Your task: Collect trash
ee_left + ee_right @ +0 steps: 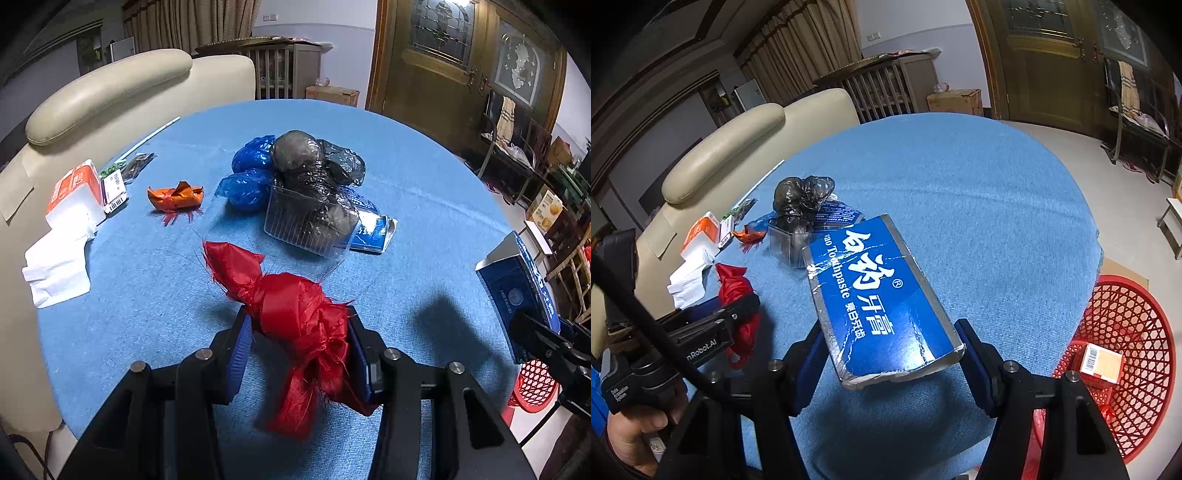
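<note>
your left gripper [300, 332] has its blue pads pressed in on both sides of the knotted red ribbon [295, 314], which bulges out between them; one frayed end points to 11 o'clock, the other hangs down toward 6 o'clock above the blue tablecloth [424, 192]. your right gripper [892, 354] is closed on the near end of the blue toothpaste box [879, 299], its pads set against the box's two long edges, and the box tilts up and away toward 11 o'clock, clear of the cloth.

from the left wrist camera, the remaining pile sits at 12 o'clock: a clear plastic tray [306, 221] with a black plastic bag [314, 162] bunched on and behind it, crumpled blue plastic [247, 177] touching its left side. an orange wrapper [175, 195] lies at 10 o'clock, and white tissues [59, 266] beside a tissue pack [75, 195] at 9 o'clock.

from the right wrist camera, the red basket [1145, 325] stands on the floor at 3 o'clock, just beside the table edge, with a small orange-and-white carton [1102, 363] in it.
</note>
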`<act>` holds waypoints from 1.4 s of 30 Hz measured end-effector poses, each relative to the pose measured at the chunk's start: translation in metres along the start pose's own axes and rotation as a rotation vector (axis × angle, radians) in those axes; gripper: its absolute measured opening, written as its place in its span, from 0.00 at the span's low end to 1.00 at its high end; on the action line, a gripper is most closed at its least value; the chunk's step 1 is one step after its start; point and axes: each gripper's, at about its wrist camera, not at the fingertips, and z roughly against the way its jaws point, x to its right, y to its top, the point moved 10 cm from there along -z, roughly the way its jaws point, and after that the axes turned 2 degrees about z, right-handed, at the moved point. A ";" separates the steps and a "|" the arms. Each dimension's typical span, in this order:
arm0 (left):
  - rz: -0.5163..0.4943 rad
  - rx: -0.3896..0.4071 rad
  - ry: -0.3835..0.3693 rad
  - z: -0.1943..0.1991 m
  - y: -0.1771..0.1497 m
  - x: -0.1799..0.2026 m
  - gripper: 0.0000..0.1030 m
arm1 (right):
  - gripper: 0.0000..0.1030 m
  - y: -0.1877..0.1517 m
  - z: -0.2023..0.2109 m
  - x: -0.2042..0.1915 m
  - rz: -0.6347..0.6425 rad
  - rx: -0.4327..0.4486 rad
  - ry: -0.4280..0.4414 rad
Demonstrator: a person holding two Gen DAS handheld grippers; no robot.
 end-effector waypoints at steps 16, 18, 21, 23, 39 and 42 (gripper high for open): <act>-0.028 -0.009 0.005 -0.006 -0.002 0.009 0.48 | 0.68 -0.003 0.000 0.010 -0.043 0.010 -0.007; -0.033 -0.008 0.004 -0.006 -0.002 0.012 0.48 | 0.68 -0.003 -0.001 0.012 -0.047 0.010 -0.008; -0.039 -0.009 0.004 -0.007 -0.003 0.013 0.48 | 0.68 -0.003 -0.002 0.014 -0.053 0.011 -0.011; -0.042 -0.011 0.004 -0.007 -0.003 0.014 0.48 | 0.68 -0.003 -0.005 0.014 -0.057 0.010 -0.012; -0.049 -0.006 0.006 -0.007 -0.002 0.017 0.48 | 0.68 -0.004 -0.009 0.018 -0.086 0.015 -0.008; -0.048 -0.006 0.009 -0.006 -0.002 0.017 0.48 | 0.68 -0.005 -0.008 0.017 -0.086 0.016 -0.006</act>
